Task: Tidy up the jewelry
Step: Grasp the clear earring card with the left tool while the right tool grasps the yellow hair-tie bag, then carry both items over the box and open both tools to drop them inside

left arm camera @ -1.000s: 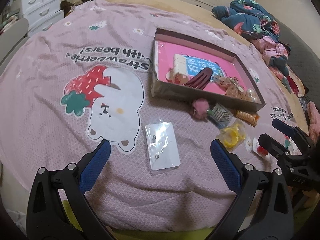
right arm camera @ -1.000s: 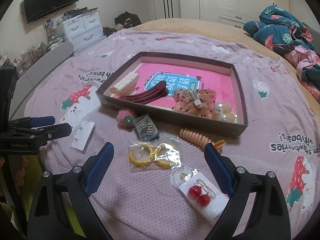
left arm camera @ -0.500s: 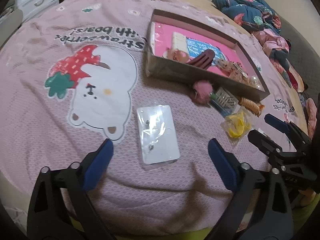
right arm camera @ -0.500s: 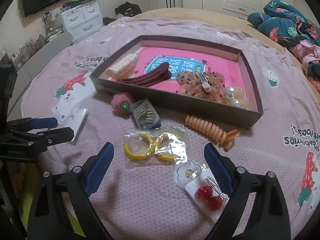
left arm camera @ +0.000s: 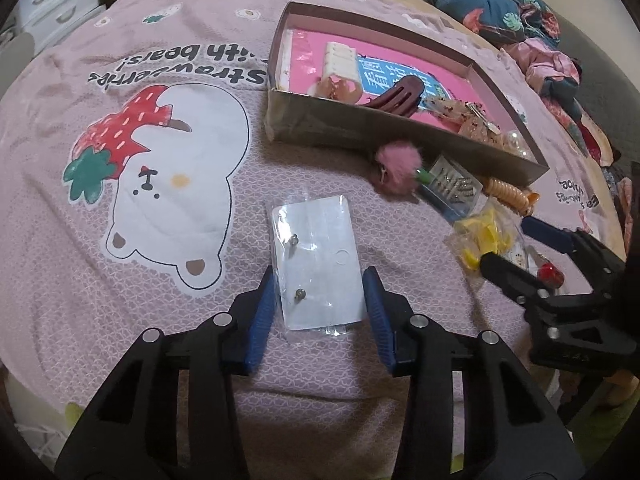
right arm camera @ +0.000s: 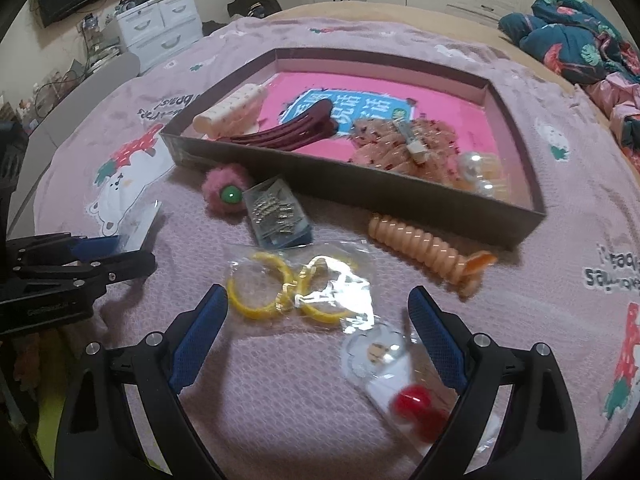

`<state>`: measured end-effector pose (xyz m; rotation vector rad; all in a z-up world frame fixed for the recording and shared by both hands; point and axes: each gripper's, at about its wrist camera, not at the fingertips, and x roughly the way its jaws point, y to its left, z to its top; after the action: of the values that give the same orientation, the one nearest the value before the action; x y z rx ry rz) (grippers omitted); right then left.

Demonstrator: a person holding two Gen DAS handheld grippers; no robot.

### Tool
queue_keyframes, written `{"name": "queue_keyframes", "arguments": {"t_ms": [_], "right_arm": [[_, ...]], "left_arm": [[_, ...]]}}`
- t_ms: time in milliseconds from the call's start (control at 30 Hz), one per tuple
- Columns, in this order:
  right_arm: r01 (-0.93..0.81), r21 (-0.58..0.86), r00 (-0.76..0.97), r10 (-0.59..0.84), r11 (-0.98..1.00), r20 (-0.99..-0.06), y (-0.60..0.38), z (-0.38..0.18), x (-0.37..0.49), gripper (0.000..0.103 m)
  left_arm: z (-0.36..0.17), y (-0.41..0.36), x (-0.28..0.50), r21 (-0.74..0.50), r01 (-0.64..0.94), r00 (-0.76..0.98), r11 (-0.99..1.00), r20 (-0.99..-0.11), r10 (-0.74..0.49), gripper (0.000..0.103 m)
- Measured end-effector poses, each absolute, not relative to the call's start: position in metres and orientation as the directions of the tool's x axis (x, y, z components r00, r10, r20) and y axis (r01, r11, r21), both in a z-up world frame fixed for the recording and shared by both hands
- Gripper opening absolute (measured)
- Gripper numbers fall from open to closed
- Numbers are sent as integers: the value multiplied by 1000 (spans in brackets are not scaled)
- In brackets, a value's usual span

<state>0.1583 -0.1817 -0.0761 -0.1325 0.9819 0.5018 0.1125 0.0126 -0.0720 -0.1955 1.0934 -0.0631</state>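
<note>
**Left claw closing on the earring card**

Nearest the left wrist camera, the left claw (left arm camera: 318, 300) straddled the white earring card (left arm camera: 316, 268) in its clear sleeve, which lay flat on the pink bedspread (left arm camera: 180, 320). The jaws were closing with the card's near end between the blue pads (left arm camera: 262, 312) — pads at the card's long edges, but no clear press on it yet, so I read it as not quite gripped. The card's long axis ran away from the camera, roughly along the claw's line of sight; its two studs sat along the left side.

To do this well, I judge the pads should pinch the card itself rather than only the loose sleeve, and close squarely across the short width so it does not buckle or skate on the soft fabric.

The right claw (right arm camera: 318, 328) stood wide open, holding nothing, low over the bag of yellow hoops (right arm camera: 296, 288), with the red-bead card (right arm camera: 400, 384) near its right finger.

Further out lay a pink pompom (right arm camera: 224, 192), a blue card of clips (right arm camera: 276, 212) and an orange spiral tie (right arm camera: 424, 248) — all just outside the box (right arm camera: 360, 184), where hair clips were already collected.
</note>
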Motion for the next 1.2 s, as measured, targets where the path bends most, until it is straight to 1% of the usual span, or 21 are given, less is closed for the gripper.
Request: {"name": "queue_keyframes", "arguments": {"t_ms": [233,267,300,467,833,1200], "right_arm": [[-497,137,416,374,857,-829,-164,-84,157,90],[-503,149,411,387,851,-826,-163,-84,155,89],[-508,153,408,393,848,-824,-163,-83,155,83],[-530,164,401,417,832,-816,-159,-80,149,80],[-552,168,425,449,817,-786,-163,-59,134,79],[-505,151,496,428,850,-756,-196,-34,132,79]], "left_arm": [[-69,14,110,-200,-49,466,979,-871,-155,35],[-69,14,109,-202,-49,467,978,-870,-156,35],[-68,14,109,-203,-50,469,978,-869,-157,35],[-65,14,107,-202,-51,475,978,-866,-155,35],[-44,11,102,-202,-33,514,979,-843,-156,35],[-24,-4,110,-214,6,544,977,-819,-183,34]]}}
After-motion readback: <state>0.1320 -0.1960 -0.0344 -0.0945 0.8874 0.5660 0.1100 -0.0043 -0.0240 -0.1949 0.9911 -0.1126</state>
